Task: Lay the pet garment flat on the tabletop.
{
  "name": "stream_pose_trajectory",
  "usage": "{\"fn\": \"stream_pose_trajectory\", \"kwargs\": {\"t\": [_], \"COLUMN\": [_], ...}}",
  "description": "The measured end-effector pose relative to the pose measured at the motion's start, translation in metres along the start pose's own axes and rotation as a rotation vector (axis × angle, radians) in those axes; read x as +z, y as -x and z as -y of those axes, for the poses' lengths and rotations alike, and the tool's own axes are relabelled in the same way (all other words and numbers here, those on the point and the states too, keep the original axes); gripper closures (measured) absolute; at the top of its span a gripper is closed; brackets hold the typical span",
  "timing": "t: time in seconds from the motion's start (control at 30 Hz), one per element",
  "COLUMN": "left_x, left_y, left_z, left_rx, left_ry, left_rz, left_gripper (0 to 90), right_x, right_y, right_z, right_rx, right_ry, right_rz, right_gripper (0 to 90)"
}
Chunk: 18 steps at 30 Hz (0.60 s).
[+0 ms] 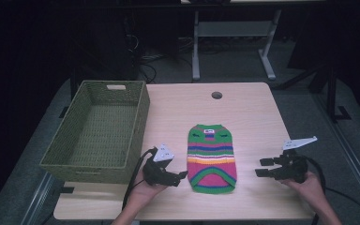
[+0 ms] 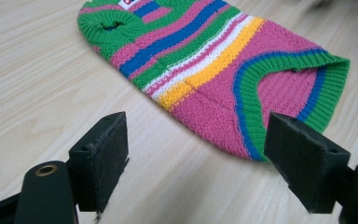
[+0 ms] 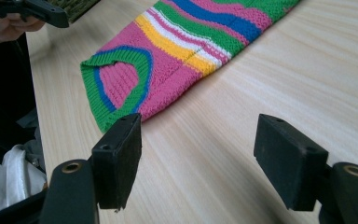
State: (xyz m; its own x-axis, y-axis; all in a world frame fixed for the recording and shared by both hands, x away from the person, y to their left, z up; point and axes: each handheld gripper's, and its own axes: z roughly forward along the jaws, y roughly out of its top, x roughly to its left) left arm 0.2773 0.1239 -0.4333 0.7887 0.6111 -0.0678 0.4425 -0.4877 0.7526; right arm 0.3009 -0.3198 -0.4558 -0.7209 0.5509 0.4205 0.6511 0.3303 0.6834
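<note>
Pale wood surface (image 1: pixel 253 122): a woven basket (image 1: pixel 98 126) sits left, the striped knit sweater (image 1: pixel 211 157) lies flat mid-surface. Left tongs (image 1: pixel 183 175) and right tongs (image 1: pixel 261 167) flank its hem, both gaping, empty. Best to pinch both hem corners together.

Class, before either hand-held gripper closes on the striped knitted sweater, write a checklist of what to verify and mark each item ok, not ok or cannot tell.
1. Left hand-held gripper jaws open, nothing between them: ok.
2. Right hand-held gripper jaws open, nothing between them: ok.
3. Striped sweater lies flat on the table, apart from both grippers: ok.
4. Sweater's green hem faces the near table edge, within view of both grippers: ok.
5. Green woven basket stands upright at the sweater's left, nothing seen inside: ok.
6. Cables clear of the sweater: ok in the high view.
</note>
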Motion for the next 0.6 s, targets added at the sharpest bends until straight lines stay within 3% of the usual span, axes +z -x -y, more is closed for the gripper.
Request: {"fn": "stream_pose_trajectory", "kwargs": {"t": [0.4,0.6], "left_x": [-0.010,-0.019], "left_y": [0.003,0.008], "left_z": [0.013,0.017], "left_rx": [-0.014,-0.015], "left_ry": [0.013,0.031], "left_rz": [-0.011,-0.017], "left_gripper": [21.4,21.4], "right_x": [-0.013,-0.019], "right_y": [-0.001,-0.009], "right_z": [0.023,0.032], "right_rx": [0.040,0.034], "right_ry": [0.041,0.048], "right_rz": [0.013,0.026], "right_gripper": [30.7,30.0]}}
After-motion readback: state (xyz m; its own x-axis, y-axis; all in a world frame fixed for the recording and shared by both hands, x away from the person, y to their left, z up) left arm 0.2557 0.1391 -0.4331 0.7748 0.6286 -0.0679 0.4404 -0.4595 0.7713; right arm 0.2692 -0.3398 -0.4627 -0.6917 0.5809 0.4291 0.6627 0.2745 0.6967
